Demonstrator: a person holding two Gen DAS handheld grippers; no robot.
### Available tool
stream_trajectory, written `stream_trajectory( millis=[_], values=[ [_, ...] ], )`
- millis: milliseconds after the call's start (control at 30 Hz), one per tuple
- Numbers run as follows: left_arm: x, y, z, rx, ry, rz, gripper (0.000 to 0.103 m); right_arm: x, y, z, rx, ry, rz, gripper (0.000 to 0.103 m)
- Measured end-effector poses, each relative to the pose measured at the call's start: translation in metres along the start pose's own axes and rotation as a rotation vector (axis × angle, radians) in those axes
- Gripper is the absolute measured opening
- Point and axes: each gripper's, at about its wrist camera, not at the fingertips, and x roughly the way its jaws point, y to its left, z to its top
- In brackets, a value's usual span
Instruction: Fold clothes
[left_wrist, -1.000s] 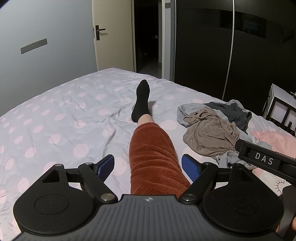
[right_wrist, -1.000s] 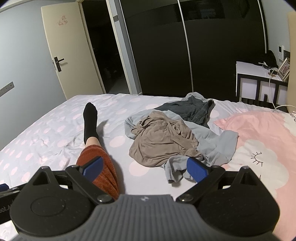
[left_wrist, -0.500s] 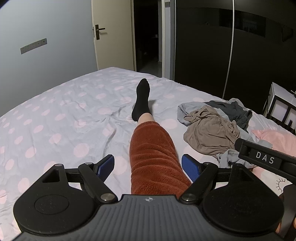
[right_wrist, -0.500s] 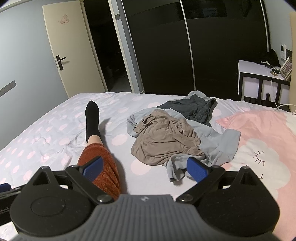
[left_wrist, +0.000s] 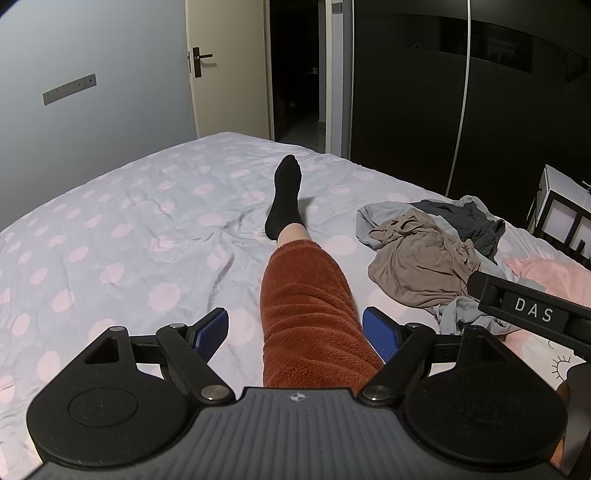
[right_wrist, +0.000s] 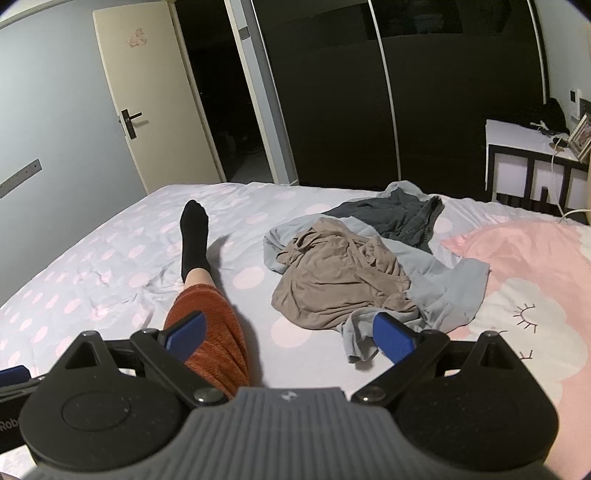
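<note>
While both grippers hover empty with jaws wide apart, the left gripper (left_wrist: 295, 328) and right gripper (right_wrist: 290, 332) face a heap of clothes (right_wrist: 354, 266) on the bed (right_wrist: 110, 258); folding seems unstarted, and reaching for one garment looks next.

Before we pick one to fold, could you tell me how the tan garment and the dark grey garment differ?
The tan garment lies crumpled atop the pile, nearer the grippers; the dark grey garment lies flatter, farther back, toward the wardrobe. Both overlap the light blue garment, unfolded.
</note>
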Motion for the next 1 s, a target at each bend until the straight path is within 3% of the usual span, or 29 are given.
stream_trajectory(
  millis=[133, 267, 467, 533, 1000],
  values=[
    [0.001, -0.001, 0.001, 0.0, 0.003, 0.005, 0.094, 0.002, 0.0, 0.004, -0.033, -0.007, 0.028, 0.098],
    [0.003, 0.001, 0.002, 0.0, 0.008, 0.007, 0.094, 0.006, -0.004, 0.012, -0.061, -0.005, 0.125, 0.098],
    [0.014, 0.007, 0.004, 0.001, 0.028, 0.003, 0.094, 0.021, -0.006, 0.027, -0.146, -0.043, 0.112, 0.098],
    [0.021, 0.011, 0.004, 0.005, 0.042, -0.002, 0.094, 0.035, -0.008, 0.034, -0.171, -0.021, 0.107, 0.098],
    [0.091, 0.08, 0.018, -0.042, 0.123, 0.083, 0.094, 0.222, -0.065, 0.076, -0.207, 0.198, -0.01, 0.096]
  ],
)
